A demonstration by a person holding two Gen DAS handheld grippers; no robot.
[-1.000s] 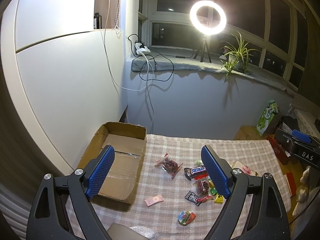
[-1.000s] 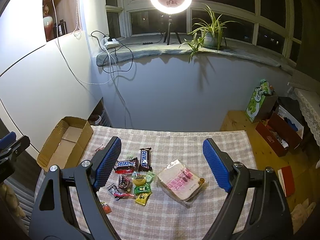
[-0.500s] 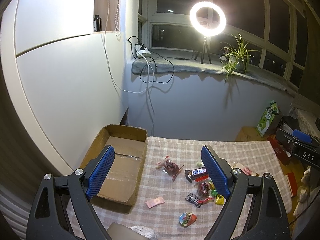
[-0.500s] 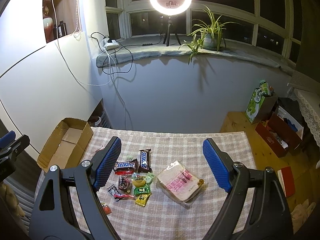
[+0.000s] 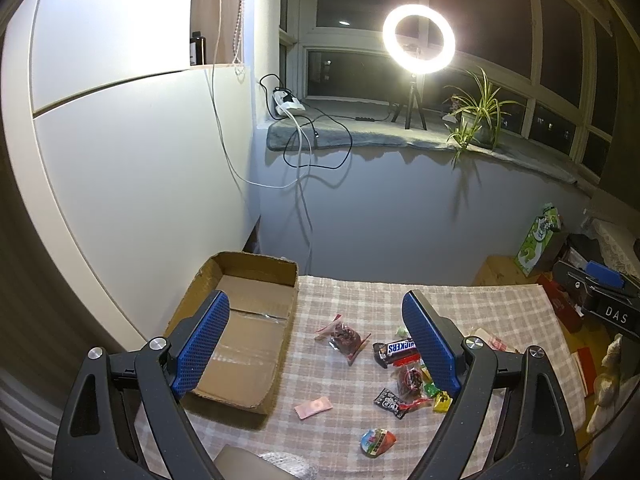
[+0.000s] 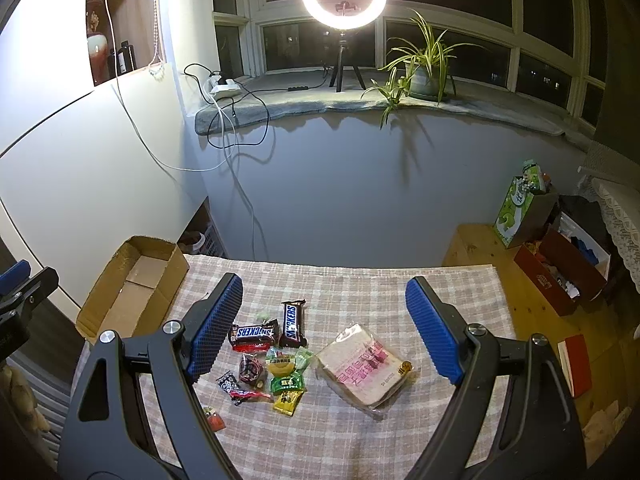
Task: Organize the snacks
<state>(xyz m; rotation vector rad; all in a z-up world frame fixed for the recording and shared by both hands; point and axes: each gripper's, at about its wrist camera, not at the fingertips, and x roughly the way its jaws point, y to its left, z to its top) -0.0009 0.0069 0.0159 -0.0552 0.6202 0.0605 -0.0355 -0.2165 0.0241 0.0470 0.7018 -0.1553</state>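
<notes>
Left wrist: left gripper (image 5: pixel 316 344) jaws wide, holding nothing, above cardboard box (image 5: pixel 256 276) and loose snacks (image 5: pixel 400 376) on checked cloth (image 5: pixel 500 304). Right wrist: right gripper (image 6: pixel 324 330) jaws wide, nothing held, over Snickers bars (image 6: pixel 272 326) beside wrapped bread (image 6: pixel 362 364).

two Snickers bars (image 6: pixel 253 333), one cardboard box (image 6: pixel 132 292)
</notes>
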